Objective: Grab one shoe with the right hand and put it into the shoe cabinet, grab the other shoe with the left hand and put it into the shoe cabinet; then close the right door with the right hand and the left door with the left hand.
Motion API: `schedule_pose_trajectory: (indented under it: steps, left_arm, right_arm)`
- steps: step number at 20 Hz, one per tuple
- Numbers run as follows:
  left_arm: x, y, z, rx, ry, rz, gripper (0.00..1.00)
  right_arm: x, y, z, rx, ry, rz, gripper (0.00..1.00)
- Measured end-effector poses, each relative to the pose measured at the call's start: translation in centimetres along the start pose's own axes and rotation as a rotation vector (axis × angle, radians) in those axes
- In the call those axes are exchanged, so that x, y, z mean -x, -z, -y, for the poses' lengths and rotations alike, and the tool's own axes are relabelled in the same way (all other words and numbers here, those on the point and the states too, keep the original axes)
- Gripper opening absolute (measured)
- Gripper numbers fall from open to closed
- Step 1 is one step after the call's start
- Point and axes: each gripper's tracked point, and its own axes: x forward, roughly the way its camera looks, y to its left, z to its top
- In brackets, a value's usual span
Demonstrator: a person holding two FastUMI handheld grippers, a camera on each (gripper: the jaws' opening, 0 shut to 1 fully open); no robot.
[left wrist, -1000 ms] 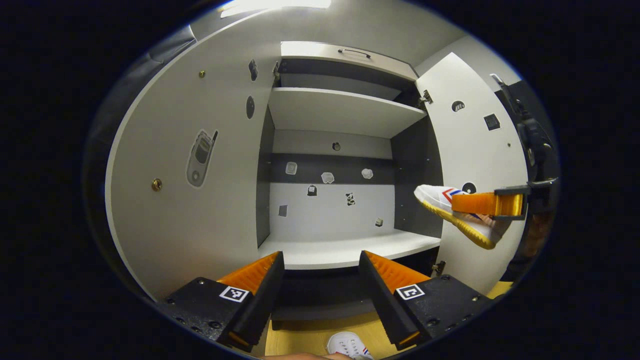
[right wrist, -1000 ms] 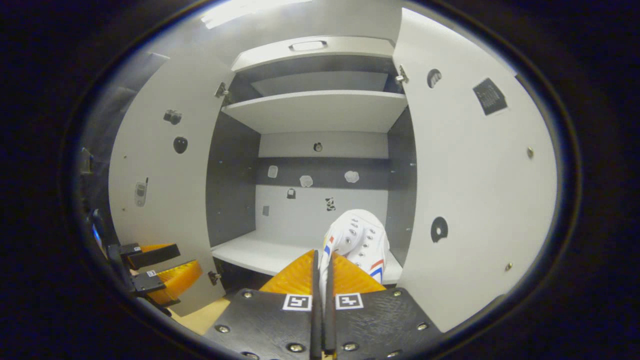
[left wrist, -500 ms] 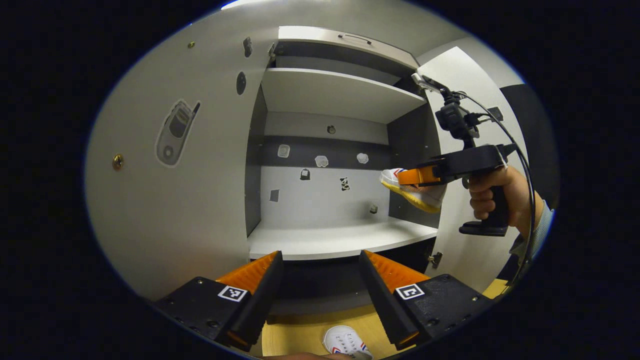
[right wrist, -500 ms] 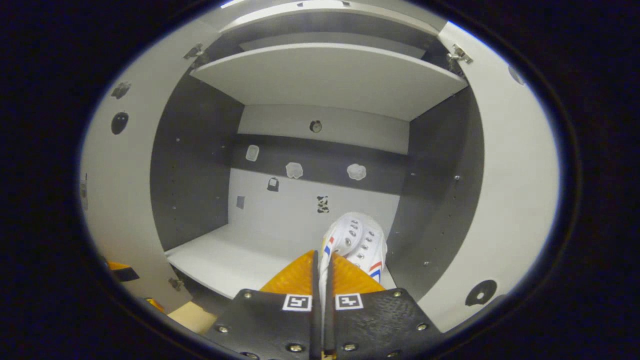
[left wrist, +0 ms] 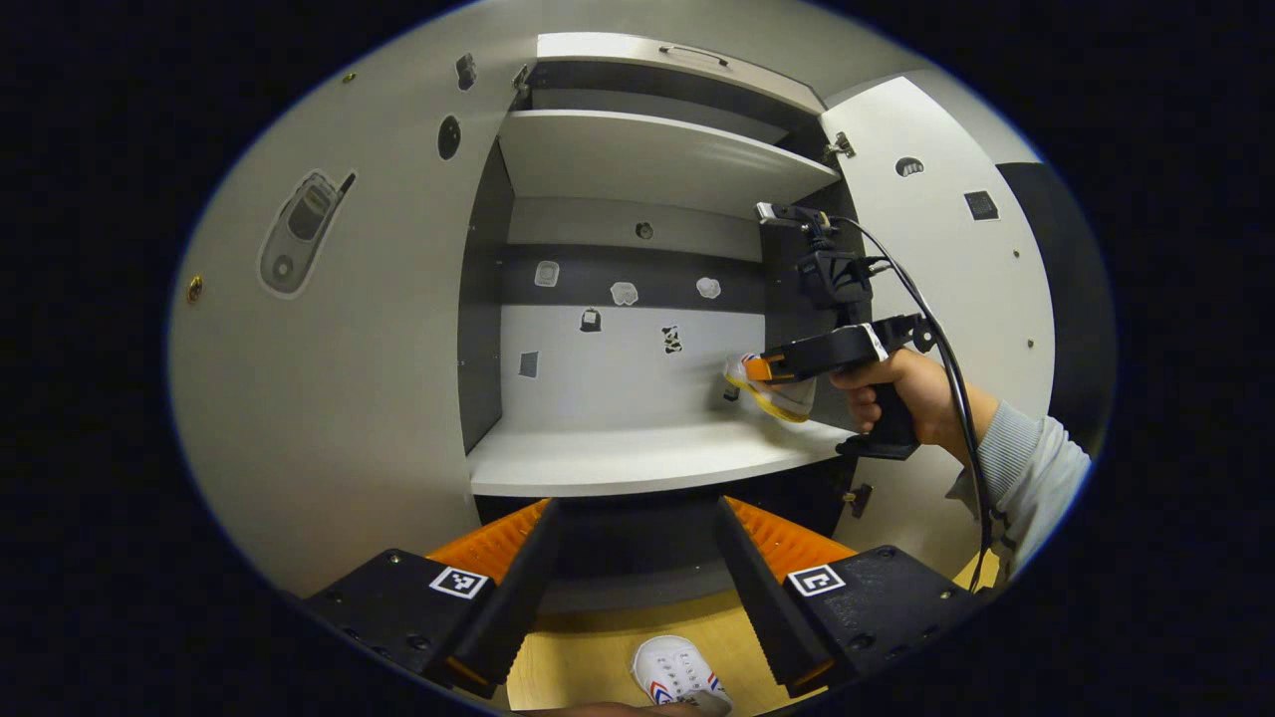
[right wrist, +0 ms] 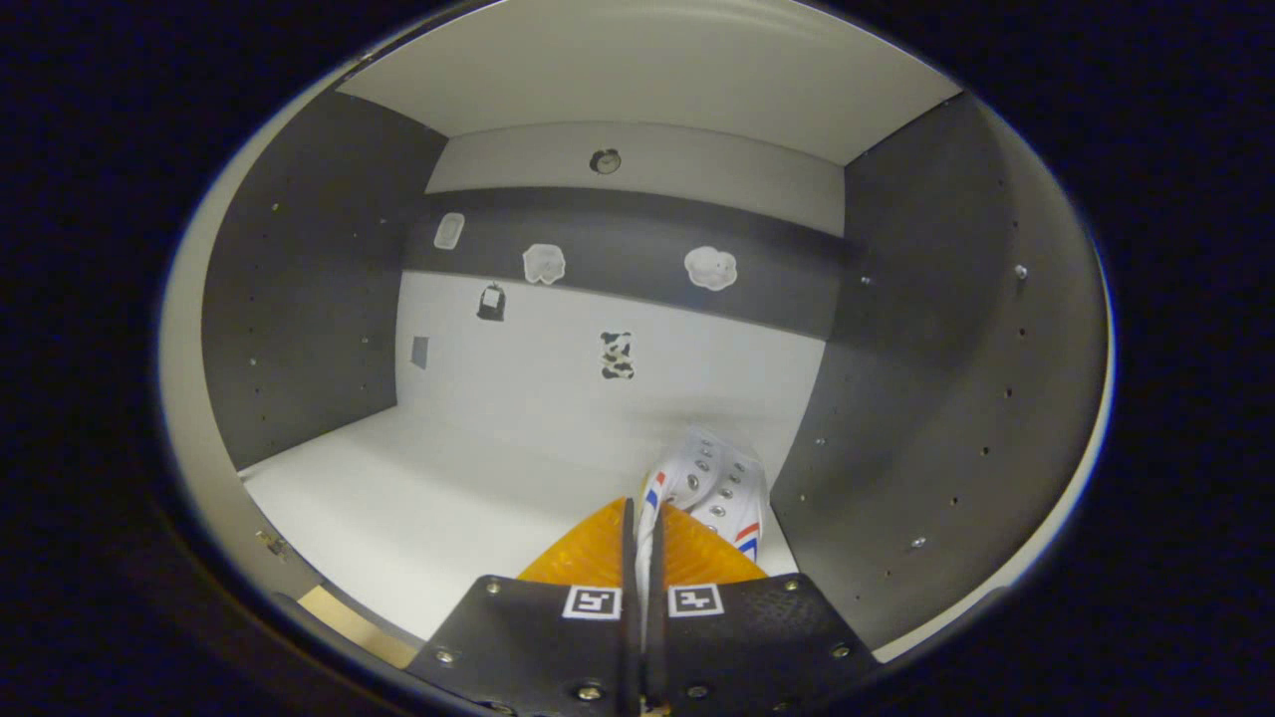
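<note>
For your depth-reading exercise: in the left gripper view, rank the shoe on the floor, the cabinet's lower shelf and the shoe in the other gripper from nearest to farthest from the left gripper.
1. Shoe on the floor, just below the left gripper.
2. Lower shelf, front edge ahead.
3. Held shoe, inside the cabinet at right, over the shelf.

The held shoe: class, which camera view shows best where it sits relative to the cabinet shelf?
The left gripper view: the held shoe appears side-on above the shelf. The right gripper view gives a close top-down look at its laces.

One shoe [left wrist: 775, 390] sits inside the shoe cabinet [left wrist: 637, 453] at right; the other shoe [left wrist: 679, 673] lies on the floor [left wrist: 598, 662] before it.
</note>
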Motion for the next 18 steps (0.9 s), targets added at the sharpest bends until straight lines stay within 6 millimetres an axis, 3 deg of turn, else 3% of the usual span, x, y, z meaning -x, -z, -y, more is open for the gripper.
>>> schedule_pose_trajectory:
  steps: [3,4,5,8,13,18]
  left_arm:
    - [-0.2,0.1,-0.3,-0.007,-0.016,-0.003,0.94]
    - [-0.2,0.2,-0.3,-0.01,-0.018,-0.006,0.94]
    - [-0.1,0.1,-0.3,-0.011,-0.019,-0.003,0.94]
    - [0.0,-0.1,-0.6,-0.007,-0.03,0.004,0.94]
    - [0.1,0.4,-0.2,0.012,-0.041,-0.011,0.94]
    - [-0.1,2.4,1.3,0.022,-0.022,-0.073,0.94]
  right_arm:
    - [-1.3,1.9,-0.3,0.045,0.019,-0.04,0.04]
    - [-0.7,1.5,0.1,0.084,0.053,-0.029,0.25]
    - [0.2,0.6,-0.1,0.118,0.067,0.006,0.36]
    - [4.1,-2.4,-1.2,0.126,0.079,0.105,0.99]
    - [12.4,-4.1,-1.7,0.09,0.114,0.166,0.98]
    - [21.3,-2.5,-0.5,-0.049,0.196,0.164,0.98]
